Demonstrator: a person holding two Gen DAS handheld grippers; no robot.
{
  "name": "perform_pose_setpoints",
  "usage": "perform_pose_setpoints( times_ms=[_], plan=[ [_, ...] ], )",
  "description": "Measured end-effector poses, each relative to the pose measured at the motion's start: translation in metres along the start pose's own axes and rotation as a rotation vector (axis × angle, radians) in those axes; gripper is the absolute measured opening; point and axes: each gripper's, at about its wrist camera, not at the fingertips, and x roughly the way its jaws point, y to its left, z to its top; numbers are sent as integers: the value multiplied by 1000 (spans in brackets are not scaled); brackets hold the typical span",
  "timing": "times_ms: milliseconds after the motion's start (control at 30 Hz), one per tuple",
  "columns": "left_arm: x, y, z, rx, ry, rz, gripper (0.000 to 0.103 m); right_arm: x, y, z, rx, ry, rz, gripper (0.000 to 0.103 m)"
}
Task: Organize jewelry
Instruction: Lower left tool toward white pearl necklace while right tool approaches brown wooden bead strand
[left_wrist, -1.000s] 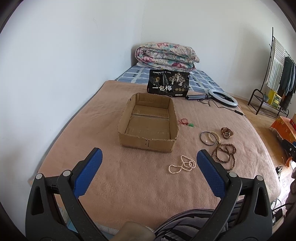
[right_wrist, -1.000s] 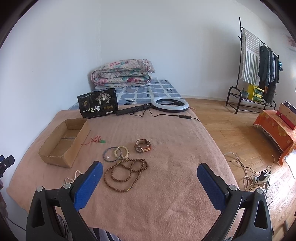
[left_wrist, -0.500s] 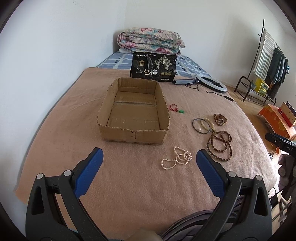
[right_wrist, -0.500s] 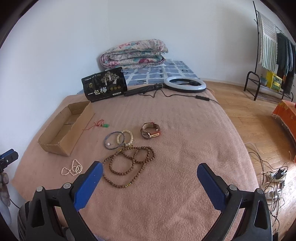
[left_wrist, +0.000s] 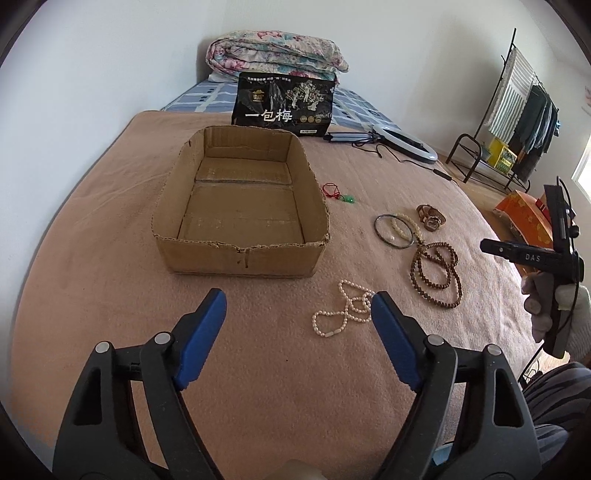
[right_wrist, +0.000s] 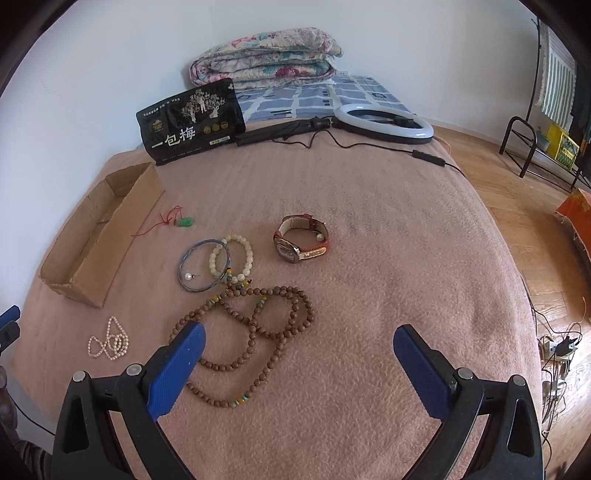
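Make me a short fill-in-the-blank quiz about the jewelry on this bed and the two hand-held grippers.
1. The cardboard box holds ____ pieces of jewelry.
2. The watch has a ____ strap.
3. The white pearl necklace lies closest to the ____ hand-held gripper.
4. The right hand-held gripper is ____, above the brown bead necklace.

Missing words: no; red; left; open

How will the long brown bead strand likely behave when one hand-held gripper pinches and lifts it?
The brown bead strand lies in loose overlapping loops, so it is probably floppy and will dangle. One end meets the pale bead bracelet, so that may drag along. Its round beads might slip between the pads.
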Motion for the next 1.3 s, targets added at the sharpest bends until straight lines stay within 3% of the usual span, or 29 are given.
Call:
perform_pose_setpoints(
  times_ms=[67,300,467,800,1300],
  plan=[
    [7,-2,-3,24,16,-18,83,11,8,4,16,22,13,103],
    [46,-12,-14,61,111,-95,63,50,24,13,60,94,-49,103],
    [69,-28,-17,95,153,-155,62,62,23,12,117,121,-61,103],
    [87,-50,-17,158,160,-155,57,81,27,15,161,178,-85,103],
    [105,-52,-17,144,173,-156,57,109,43,13,129,270,-100,103]
  ],
)
